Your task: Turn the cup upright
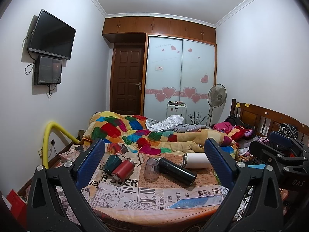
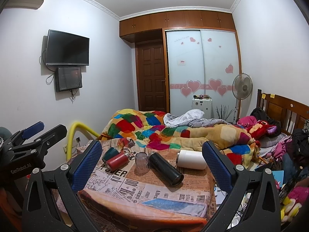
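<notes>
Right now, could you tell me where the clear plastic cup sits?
In both wrist views, the clear plastic cup stands upside down mid-table, between the red bottle and black flask.

My left wrist view looks forward between its fingers over the table (image 1: pixel 154 199) toward the wardrobe (image 1: pixel 179 73). My right wrist view faces the same way from slightly rightward (each glimpses the other gripper). Both share the table, bed (image 2: pixel 193 135) and wardrobe.
</notes>
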`<act>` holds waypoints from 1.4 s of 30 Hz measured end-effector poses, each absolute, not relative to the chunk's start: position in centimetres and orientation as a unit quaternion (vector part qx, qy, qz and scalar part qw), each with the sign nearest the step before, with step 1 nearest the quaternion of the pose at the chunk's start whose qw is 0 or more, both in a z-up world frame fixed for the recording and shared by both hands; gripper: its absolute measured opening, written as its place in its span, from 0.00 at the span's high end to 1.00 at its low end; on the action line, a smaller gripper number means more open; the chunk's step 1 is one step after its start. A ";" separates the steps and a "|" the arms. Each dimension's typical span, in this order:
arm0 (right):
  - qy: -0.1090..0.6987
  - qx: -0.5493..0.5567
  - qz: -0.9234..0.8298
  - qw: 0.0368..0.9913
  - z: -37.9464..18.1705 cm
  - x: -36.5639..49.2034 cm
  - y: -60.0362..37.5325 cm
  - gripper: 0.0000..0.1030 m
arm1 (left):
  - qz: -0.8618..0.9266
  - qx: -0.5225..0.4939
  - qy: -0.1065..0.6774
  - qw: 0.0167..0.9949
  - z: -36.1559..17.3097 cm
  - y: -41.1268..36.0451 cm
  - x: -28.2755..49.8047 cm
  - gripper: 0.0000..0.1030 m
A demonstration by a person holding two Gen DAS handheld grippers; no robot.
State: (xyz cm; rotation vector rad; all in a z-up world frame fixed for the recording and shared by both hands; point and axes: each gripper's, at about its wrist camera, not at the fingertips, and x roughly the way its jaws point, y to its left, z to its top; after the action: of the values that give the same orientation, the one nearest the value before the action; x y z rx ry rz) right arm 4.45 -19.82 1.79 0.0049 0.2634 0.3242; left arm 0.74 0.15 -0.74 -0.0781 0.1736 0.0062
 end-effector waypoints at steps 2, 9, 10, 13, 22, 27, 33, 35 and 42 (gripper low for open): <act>0.131 0.003 0.161 0.978 1.7 4.4 -19.8 0.00 | 0.003 -0.039 0.087 0.995 -0.7 0.1 0.7 0.00; 0.146 0.005 0.162 0.976 0.0 5.1 -20.3 0.00 | 0.006 -0.043 0.093 0.995 -1.3 0.5 1.2 0.00; 0.149 0.006 0.163 0.975 -0.1 5.4 -20.4 0.00 | 0.006 -0.043 0.095 0.995 -1.4 0.6 1.3 0.00; 0.161 0.005 0.162 0.974 -0.5 6.4 -20.6 0.00 | 0.009 -0.045 0.101 0.994 -1.9 0.8 2.2 0.00; 0.238 -0.030 0.149 0.959 -4.2 12.5 -20.3 0.00 | 0.019 -0.055 0.151 0.987 -5.1 2.4 7.1 0.00; 0.306 -0.074 0.161 0.935 -7.4 17.7 -19.5 0.00 | 0.040 -0.063 0.201 0.977 -8.2 4.1 10.8 0.00; 0.404 -0.143 0.194 0.883 -12.0 24.7 -17.6 0.00 | 0.060 -0.082 0.254 0.962 -12.1 5.9 14.2 0.00; 0.436 -0.147 0.208 0.863 -13.4 26.9 -17.0 0.02 | 0.063 -0.089 0.267 0.957 -13.1 6.2 15.2 0.00; 0.515 -0.185 0.236 0.803 -17.4 32.8 -15.0 0.16 | 0.071 -0.094 0.291 0.949 -15.4 6.9 17.2 0.00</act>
State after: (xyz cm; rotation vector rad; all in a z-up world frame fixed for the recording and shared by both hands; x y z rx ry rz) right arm 32.75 -14.97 -17.36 -0.3954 1.1036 0.5054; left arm 17.23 6.94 -15.41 -0.1910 0.5927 0.1446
